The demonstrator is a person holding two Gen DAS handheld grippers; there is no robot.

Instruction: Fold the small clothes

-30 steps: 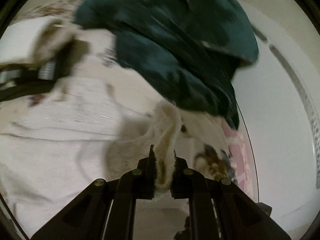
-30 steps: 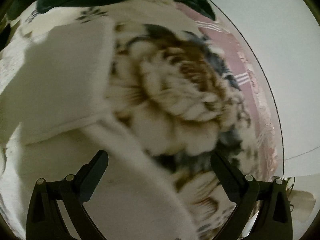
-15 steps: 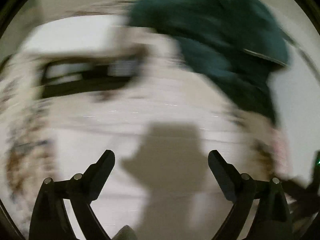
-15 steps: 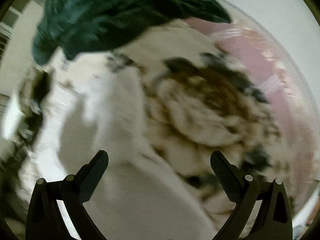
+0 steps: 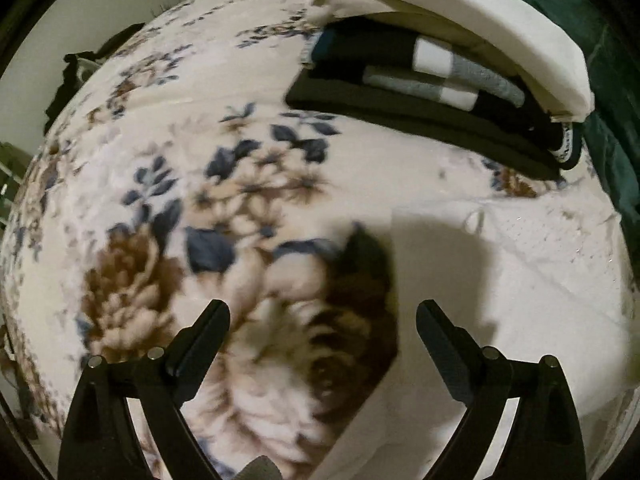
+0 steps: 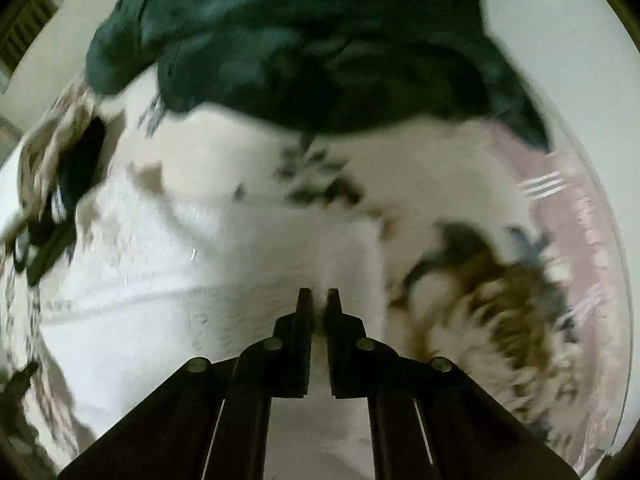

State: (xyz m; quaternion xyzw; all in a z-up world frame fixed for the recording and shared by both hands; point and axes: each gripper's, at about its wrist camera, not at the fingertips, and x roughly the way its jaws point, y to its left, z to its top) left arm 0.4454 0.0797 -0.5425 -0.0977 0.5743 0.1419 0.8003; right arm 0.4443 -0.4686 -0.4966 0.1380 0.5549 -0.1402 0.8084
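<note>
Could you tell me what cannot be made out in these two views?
- Right wrist: whether the right gripper pinches the white cloth; blur hides it.
- Left wrist: the folded stack under the white pillow; most pieces hidden.
- Right wrist: the green garment; smeared, cut off at top.

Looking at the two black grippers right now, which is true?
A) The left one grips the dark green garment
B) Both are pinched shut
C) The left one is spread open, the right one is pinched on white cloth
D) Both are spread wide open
C: the left gripper hangs with its jaws wide apart over the floral blanket, while the right gripper is closed on a fold of the white textured cloth.
</note>
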